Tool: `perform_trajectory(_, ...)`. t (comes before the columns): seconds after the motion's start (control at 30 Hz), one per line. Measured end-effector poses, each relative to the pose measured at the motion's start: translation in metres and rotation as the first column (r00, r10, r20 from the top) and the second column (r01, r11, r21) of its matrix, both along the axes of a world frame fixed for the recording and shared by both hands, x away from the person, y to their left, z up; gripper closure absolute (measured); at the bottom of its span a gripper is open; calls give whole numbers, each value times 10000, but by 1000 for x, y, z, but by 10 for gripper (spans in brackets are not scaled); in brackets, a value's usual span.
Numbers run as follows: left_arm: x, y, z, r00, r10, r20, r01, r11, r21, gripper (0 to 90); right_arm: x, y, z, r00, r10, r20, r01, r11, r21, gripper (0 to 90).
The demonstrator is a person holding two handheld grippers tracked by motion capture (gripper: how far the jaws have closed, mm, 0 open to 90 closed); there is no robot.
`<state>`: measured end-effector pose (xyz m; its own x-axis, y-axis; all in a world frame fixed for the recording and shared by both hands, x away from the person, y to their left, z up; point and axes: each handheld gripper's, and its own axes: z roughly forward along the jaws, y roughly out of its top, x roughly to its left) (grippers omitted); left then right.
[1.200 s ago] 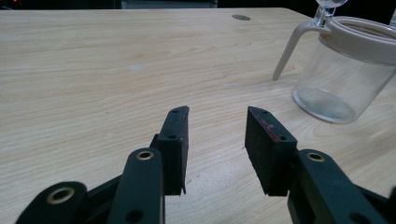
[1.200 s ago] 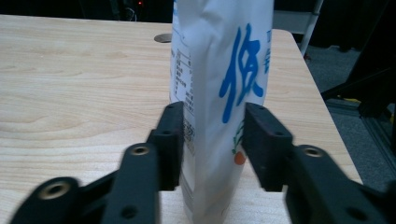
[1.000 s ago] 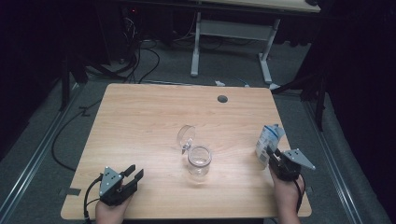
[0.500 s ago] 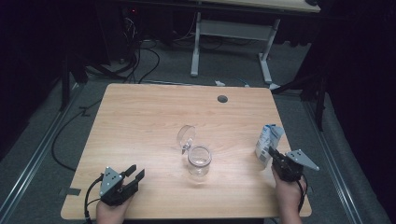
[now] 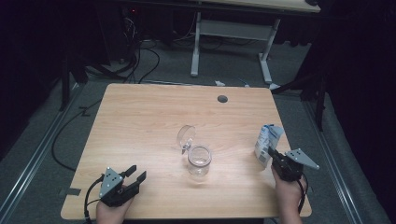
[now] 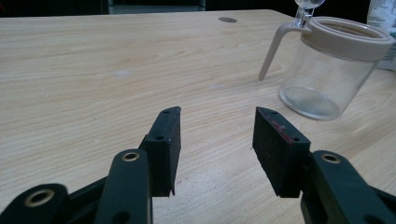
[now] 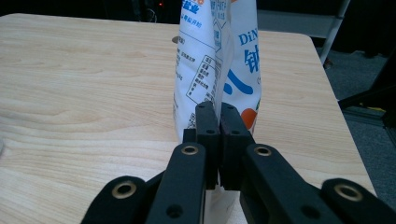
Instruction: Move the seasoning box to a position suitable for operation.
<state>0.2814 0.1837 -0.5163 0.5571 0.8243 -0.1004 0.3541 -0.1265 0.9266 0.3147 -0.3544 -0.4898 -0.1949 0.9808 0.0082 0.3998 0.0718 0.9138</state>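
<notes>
The left hand-held gripper [image 5: 132, 178] rests at the near edge of the counter [image 5: 140, 121], its jaws apart, just opened wider, with nothing between them. The right hand-held gripper [image 7: 219, 116] is clamped on the white bag [image 7: 219, 56], standing at the right edge. Between them stands a clear jar [image 5: 199, 160], lid [image 5: 186, 137] tipped open behind it.

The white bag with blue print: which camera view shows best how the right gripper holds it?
The right gripper view: the right gripper is shut on the back seam of the white bag, with the print readable. The high view shows the bag small, standing upright. The left gripper view catches just its corner.
</notes>
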Motion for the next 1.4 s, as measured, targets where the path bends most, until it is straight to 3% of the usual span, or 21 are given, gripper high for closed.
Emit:
perform_trajectory(0.13,-1,-2,1,9997,101,242,-109,9994,322,494,-1,2,3,9999,150,43,-150,9999,-52,890)
perform_trajectory(0.3,1,-4,-1,9999,-121,3,121,9998,163,477,-5,6,8,9991,424,80,-424,9991,37,896)
perform_trajectory(0.47,4,-9,-1,9995,-310,32,310,9995,66,469,-10,10,14,9974,717,16,-717,9974,56,899)
perform_trajectory(0.67,7,-20,5,9959,-899,98,903,9952,-376,455,-15,14,16,9939,1092,-131,-1087,9936,300,900)
perform_trajectory(0.83,11,-26,8,9883,-1515,192,1518,9882,-191,445,-13,21,23,9883,1456,-465,-1446,9892,237,900)
perform_trajectory(0.93,7,-21,3,9894,-1403,388,1427,9873,-695,447,-12,27,28,9810,1730,-879,-1730,9849,73,899)
perform_trajectory(1.07,5,-18,-1,9867,-1600,299,1614,9857,-485,448,-11,33,38,9693,1904,-1556,-1937,9810,-63,899)
perform_trajectory(1.13,4,-17,-2,9865,-1601,335,1618,9852,-562,449,-9,35,43,9596,2010,-1969,-2065,9784,-73,898)
perform_trajectory(1.23,2,-17,-1,9839,-1743,397,1763,9829,-532,449,-7,41,53,9433,2004,-2646,-2199,9744,-462,898)
perform_trajectory(1.4,1,-18,-2,9804,-1917,448,1941,9794,-560,449,-4,46,65,9199,1982,-3384,-2368,9685,-766,898)
